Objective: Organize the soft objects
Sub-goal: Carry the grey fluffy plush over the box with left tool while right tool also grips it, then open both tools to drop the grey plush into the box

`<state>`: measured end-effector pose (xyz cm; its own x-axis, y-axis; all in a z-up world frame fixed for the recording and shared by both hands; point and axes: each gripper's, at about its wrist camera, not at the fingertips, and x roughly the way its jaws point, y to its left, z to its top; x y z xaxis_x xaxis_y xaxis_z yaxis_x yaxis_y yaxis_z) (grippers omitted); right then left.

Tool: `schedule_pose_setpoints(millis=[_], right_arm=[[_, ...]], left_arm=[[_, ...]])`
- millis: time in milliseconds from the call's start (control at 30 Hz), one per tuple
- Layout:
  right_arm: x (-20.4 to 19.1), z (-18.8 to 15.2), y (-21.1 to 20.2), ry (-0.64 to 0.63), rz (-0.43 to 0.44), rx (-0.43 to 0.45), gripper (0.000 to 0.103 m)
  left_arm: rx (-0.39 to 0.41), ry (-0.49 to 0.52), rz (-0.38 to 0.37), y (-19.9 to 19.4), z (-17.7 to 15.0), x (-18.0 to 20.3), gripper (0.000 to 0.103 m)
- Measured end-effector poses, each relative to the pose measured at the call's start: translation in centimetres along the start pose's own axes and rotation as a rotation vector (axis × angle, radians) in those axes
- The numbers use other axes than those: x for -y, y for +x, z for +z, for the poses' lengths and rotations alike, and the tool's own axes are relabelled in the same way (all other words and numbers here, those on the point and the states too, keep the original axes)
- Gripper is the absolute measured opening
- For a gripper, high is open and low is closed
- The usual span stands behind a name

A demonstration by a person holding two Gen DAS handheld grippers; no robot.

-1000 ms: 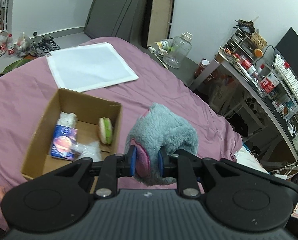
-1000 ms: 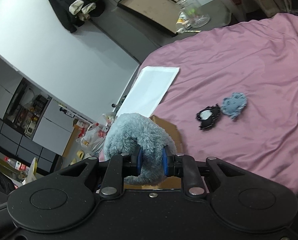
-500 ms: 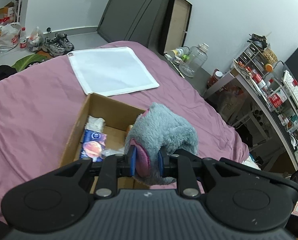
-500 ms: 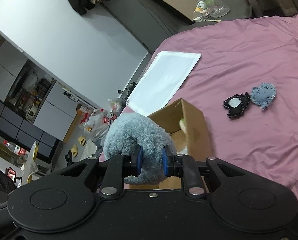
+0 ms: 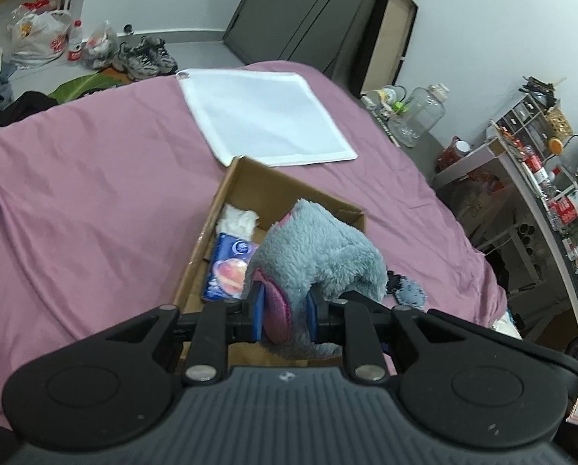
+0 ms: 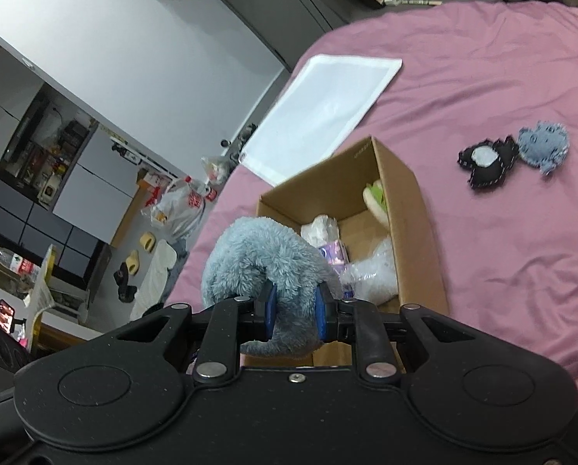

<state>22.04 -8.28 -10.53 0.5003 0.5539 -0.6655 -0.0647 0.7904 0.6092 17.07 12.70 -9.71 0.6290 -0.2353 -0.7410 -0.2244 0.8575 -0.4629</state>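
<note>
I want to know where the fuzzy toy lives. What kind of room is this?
Probably a lived-in bedroom: a bed with a pink sheet, sneakers on the floor, and a cluttered desk beside the bed.

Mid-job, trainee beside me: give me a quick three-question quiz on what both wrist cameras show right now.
1. True or false: both the left gripper and the right gripper are clamped on the grey plush toy.
2. Which lies outside the cardboard box? A) blue tissue pack B) black felt piece C) clear plastic bag
3. Fill in: the white cloth lies flat on the ____ bedsheet.

Key: 1 true; 2 B; 3 pink.
</note>
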Motion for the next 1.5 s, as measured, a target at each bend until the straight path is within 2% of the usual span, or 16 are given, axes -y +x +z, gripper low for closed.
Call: schedule_pose_setpoints(millis=[200,267,333,433,533,600,667,733,800,933,1133,1367,1500], right_arm=[[0.5,-0.6,2.0,0.014,-0.018,-0.053,0.022],[0.9,-0.8,2.6,0.031,-0.019,-0.082,0.027],[1.2,-0.8,3.1,0.051,-0.032,-0.112,0.030],[1.7,-0.7,2.7,0.068,-0.041,-0.106,0.035],[1.9,-0.4,1.5,0.066,-0.052,-0.077,0.049],[2.0,-0.2,0.6,0.053,-0.059,-0.058,0.053],[2.2,-0.1,-0.4,0.044,-0.055,-0.043,0.054],[2.3,0.2,-1.2,0.031,-0.070,-0.019,0.064],[2.2,0.4,-2.3,0.009,-0.086,0.017,0.068],[2.7,1.0,-4.0,0.003,-0.073,0.054,0.073],[4.3,1.4,-6.9,0.004,-0.093,0.127,0.082],[7.4,2.1,-9.6,0.032,-0.113,0.184,0.087],[9.1,2.8,-10.6,0.053,-0.128,0.206,0.088]], left_arm=[[-0.043,-0.001,0.049,1.7,-0.5,-1.2,0.021],[-0.061,-0.005,0.085,2.1,-0.4,-1.6,0.021],[-0.053,0.004,0.129,2.0,-0.3,-1.7,0.025],[-0.067,0.007,0.148,1.9,-0.2,-1.9,0.033],[-0.050,0.024,0.169,1.5,-0.3,-1.5,0.045],[-0.034,0.036,0.176,1.1,-0.4,-1.1,0.050],[-0.018,0.046,0.175,0.7,-0.5,-0.7,0.052],[-0.011,0.055,0.182,0.5,-0.5,-0.1,0.053],[-0.002,0.066,0.184,0.3,-0.6,0.6,0.053],[0.015,0.097,0.183,-0.2,-0.9,2.4,0.054],[0.057,0.119,0.184,-1.0,-1.8,5.1,0.061],[0.112,0.161,0.188,-1.6,-2.7,8.2,0.064],[0.140,0.153,0.164,-1.6,-2.9,9.2,0.065]])
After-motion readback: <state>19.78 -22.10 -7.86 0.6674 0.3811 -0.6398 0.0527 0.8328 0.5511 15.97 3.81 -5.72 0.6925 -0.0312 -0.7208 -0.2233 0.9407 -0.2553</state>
